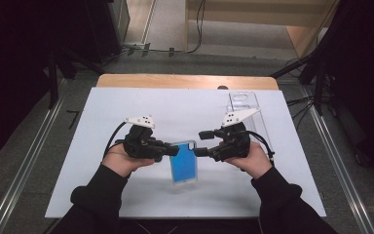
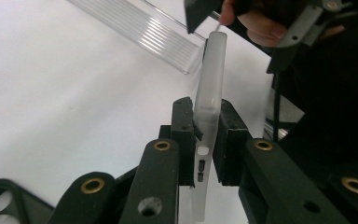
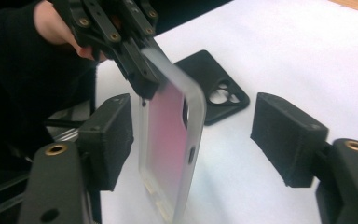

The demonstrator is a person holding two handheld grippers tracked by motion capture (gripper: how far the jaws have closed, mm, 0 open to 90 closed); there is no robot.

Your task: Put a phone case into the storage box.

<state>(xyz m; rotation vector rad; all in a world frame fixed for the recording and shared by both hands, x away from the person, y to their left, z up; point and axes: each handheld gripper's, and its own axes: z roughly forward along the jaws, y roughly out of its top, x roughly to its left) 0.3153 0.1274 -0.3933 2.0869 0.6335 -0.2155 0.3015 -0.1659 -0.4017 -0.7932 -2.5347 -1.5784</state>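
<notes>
Clamped edge-on in left gripper (image 2: pixel 204 140), translucent phone case (image 3: pixel 170 140) best steadied before right gripper (image 3: pixel 193 144), fingers wide apart, recloses squarely.

Wooden desk (image 1: pixel 185 81) covered by white sheet (image 1: pixel 126 195). Clear ribbed plastic box (image 1: pixel 243 105) lying on sheet at far right. Black phone case (image 3: pixel 216 91) lying flat on sheet.

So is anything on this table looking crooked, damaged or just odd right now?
Nothing looks damaged or spilled. The frosted translucent phone case is off the table, clamped on edge by the left gripper, with the open right gripper around it. A black phone case lies flat behind.
</notes>
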